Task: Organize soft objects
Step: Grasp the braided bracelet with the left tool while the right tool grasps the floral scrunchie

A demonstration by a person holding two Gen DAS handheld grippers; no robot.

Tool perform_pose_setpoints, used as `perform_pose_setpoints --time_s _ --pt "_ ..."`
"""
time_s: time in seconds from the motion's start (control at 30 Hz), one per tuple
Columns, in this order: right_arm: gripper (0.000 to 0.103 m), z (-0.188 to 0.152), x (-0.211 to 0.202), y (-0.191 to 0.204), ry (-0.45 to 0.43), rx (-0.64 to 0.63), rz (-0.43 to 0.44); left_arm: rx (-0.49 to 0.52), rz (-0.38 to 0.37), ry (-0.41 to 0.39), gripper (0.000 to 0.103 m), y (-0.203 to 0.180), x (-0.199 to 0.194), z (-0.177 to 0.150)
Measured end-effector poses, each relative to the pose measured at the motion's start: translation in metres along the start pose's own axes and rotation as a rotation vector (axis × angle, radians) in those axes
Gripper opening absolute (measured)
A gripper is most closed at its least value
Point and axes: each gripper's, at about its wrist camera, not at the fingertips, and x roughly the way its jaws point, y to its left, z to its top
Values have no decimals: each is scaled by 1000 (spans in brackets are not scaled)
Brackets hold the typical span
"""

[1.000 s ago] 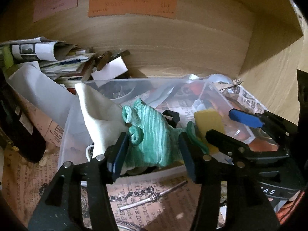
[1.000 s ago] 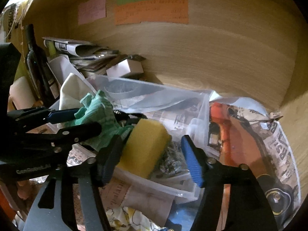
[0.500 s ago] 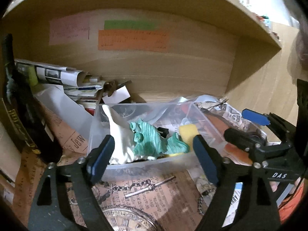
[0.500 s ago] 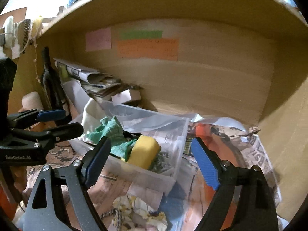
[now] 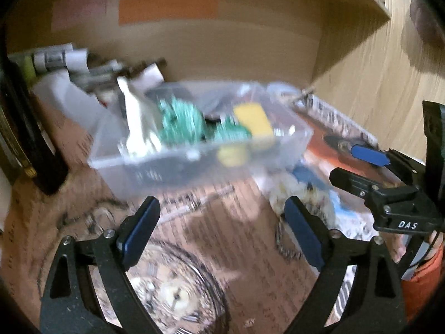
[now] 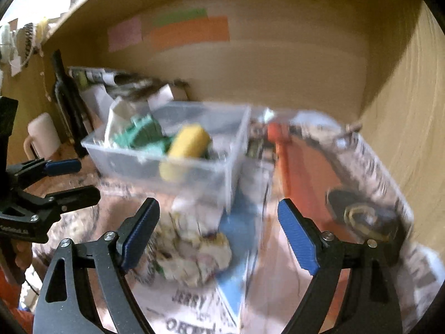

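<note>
A clear plastic bin [image 5: 172, 164] [image 6: 155, 164] stands on the shelf and holds a green striped cloth [image 5: 180, 122] [image 6: 141, 133], a white cloth [image 5: 136, 122] [image 6: 116, 117] and a yellow sponge [image 5: 251, 119] [image 6: 189, 142]. A crumpled floral cloth [image 6: 192, 250] [image 5: 294, 194] lies on the papers in front of the bin. My left gripper [image 5: 219, 231] is open and empty, back from the bin. My right gripper [image 6: 219, 233] is open and empty, above the floral cloth. Both views are blurred.
Printed papers cover the shelf floor [image 5: 208, 250]. A dark bottle [image 6: 66, 97] and stacked newspapers [image 6: 97, 78] stand at the back left, a white mug [image 6: 41, 136] at the left. An orange-handled tool [image 6: 300, 167] lies right of the bin. Wooden walls [image 6: 403, 111] close the back and right.
Both grippers let go of the green cloth and the sponge in the bin, opened wide and drew back from it. The floral cloth has come into view.
</note>
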Motion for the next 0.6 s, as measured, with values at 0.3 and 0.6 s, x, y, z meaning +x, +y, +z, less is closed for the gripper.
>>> perform_pose_setpoints --time_s 0.3,0.6 --pt "85 -30 6 4 97 -21 28 24 -81 124 86 -21 25 -27" --pt "85 -27 22 18 149 -93 80 105 -56 165 52 -32 36 -32"
